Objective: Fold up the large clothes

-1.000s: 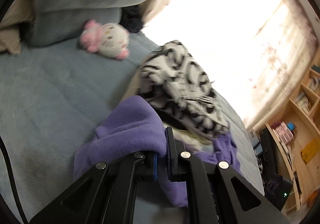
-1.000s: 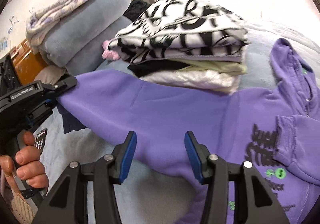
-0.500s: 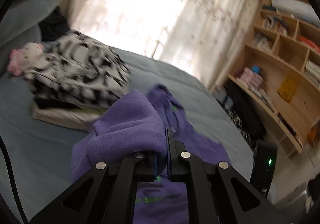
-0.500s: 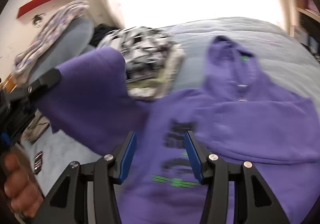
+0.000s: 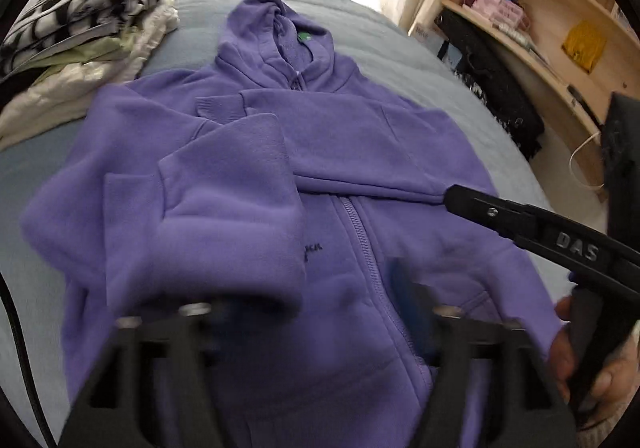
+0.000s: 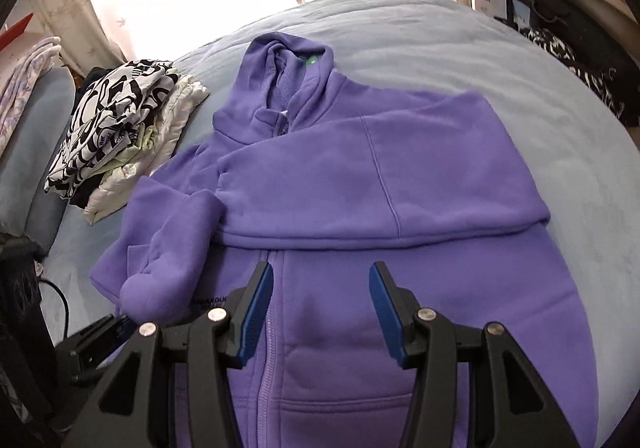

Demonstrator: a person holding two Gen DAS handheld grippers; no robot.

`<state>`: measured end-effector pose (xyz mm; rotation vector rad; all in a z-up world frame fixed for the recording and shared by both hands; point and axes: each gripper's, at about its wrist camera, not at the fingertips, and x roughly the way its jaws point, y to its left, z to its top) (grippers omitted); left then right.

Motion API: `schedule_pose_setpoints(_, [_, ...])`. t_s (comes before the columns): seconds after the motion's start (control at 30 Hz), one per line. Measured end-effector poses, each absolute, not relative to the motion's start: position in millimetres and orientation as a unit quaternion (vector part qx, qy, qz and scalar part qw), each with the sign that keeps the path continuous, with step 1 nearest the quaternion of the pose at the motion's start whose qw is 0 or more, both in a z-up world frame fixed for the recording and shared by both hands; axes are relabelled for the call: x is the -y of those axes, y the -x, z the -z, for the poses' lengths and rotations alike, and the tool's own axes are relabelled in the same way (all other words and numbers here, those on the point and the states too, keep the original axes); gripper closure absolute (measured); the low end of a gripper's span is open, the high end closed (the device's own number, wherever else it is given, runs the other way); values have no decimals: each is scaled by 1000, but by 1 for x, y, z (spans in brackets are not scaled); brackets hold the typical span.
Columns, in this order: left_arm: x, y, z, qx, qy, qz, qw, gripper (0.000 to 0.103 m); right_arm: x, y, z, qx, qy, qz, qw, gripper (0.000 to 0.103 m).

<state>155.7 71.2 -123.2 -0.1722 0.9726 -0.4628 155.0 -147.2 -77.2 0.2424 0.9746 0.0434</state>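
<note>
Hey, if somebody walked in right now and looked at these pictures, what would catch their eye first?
The purple zip hoodie spread front-up across the grey-blue bed, both sleeves folded over its chest. Beside its hood sits a stack of folded clothes topped by a black-and-white print. Near the hem, the left hand-held gripper is blurred with its jaws opening, letting go of the sleeve just laid across, and the right hand-held gripper hovers open over the zip.

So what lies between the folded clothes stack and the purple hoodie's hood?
Only bare blue bedspread separates the stack from the hood, seen clearest in the right wrist view.
</note>
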Motion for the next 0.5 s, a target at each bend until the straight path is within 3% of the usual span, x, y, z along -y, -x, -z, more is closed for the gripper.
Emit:
schedule_pose_setpoints(0.27, [-115,-111,108,-453,121,192,862,23,120,-146,62,-452,-112,-98,880,53])
schedule_pose_setpoints(0.37, [-141,-92,107,-448,150,165,866,23,100,-141,62,-454,-94,-127,877,42])
schedule_pose_setpoints(0.5, [-171,-74,106,-440,168,125,874,23,68,-133,68,-461,-61,-167,870,40])
